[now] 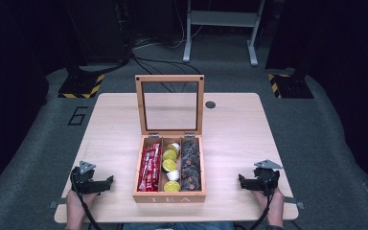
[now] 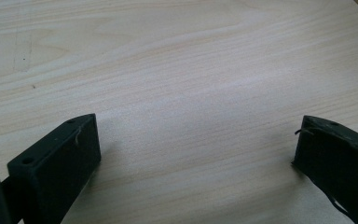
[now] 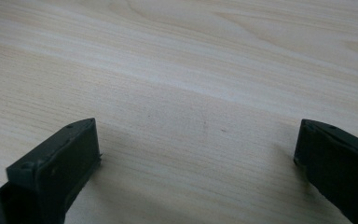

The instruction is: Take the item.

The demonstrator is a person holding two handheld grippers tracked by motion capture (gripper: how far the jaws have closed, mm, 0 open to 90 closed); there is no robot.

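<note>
Both of your grippers rest low on the tabletop [image 1: 230,129], the left gripper [image 1: 109,181] and the right gripper [image 1: 240,180] each with jaws spread wide and grasping nothing. Between them stands the tea box [image 1: 169,197], lid [image 1: 169,104] propped upright, its 3 compartments holding red packets [image 1: 149,167], yellow-topped capsules [image 1: 170,166] and dark capsules [image 1: 190,165]. By my judgement nothing is begun yet; every step with the box remains ahead.

A lab or recording studio: dark surroundings, grey floor mat [image 1: 38,143], hazard-taped stand bases [image 1: 81,85], cables [image 1: 153,60], one lit table [image 1: 239,139].
</note>
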